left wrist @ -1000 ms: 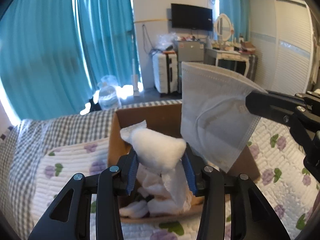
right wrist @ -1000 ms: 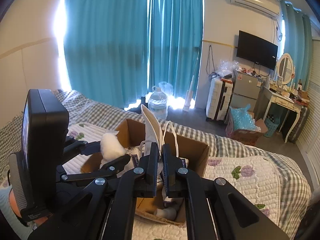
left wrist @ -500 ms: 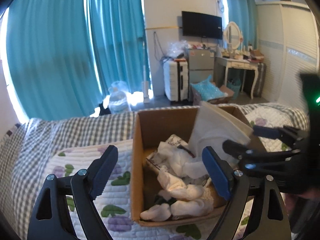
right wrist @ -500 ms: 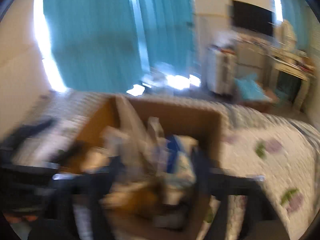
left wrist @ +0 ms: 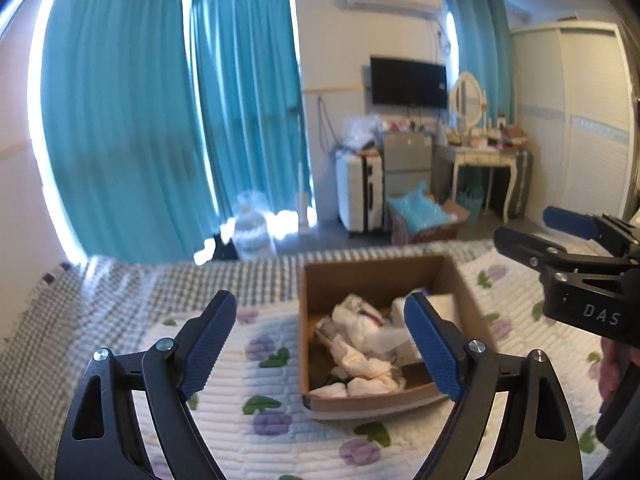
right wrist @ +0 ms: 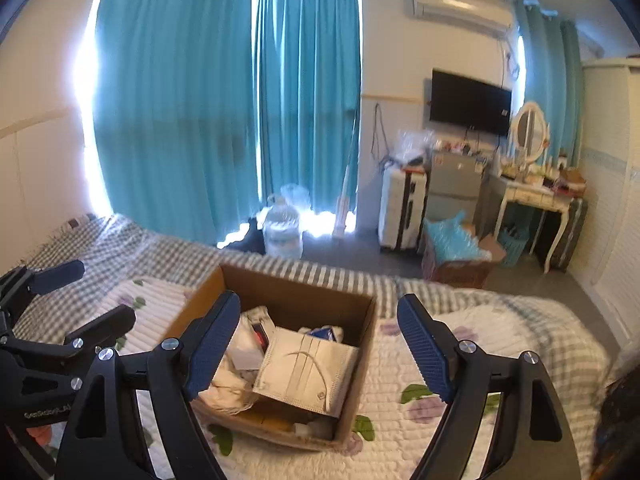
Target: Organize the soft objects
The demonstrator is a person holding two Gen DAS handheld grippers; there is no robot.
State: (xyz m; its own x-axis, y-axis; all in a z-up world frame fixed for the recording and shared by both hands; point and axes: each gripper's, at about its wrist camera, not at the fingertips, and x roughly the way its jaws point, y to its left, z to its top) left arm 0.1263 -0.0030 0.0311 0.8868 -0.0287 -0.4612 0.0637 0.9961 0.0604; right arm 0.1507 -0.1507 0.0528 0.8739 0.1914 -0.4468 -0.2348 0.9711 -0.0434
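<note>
Release is seen on both sides since a second ago: the white wad once clamped by the left gripper (left wrist: 320, 344) and the face mask (right wrist: 306, 372) once pinched by the right gripper (right wrist: 318, 344) are now found inside the cardboard box (right wrist: 362, 344). Both tools have been drawn back from the box, and the views are raised.

One box is counted, resting on the quilted bed cover (left wrist: 256, 400); one mask is laid flat on top of its contents, and several crumpled white cloths (left wrist: 356, 344) are heaped beside it, their exact number not being discernible. Two grippers are counted.

The blue pads (left wrist: 206, 344) of the left gripper are spread wide and nothing is held or touched. The right gripper is likewise spread wide, with nothing grasped.
</note>
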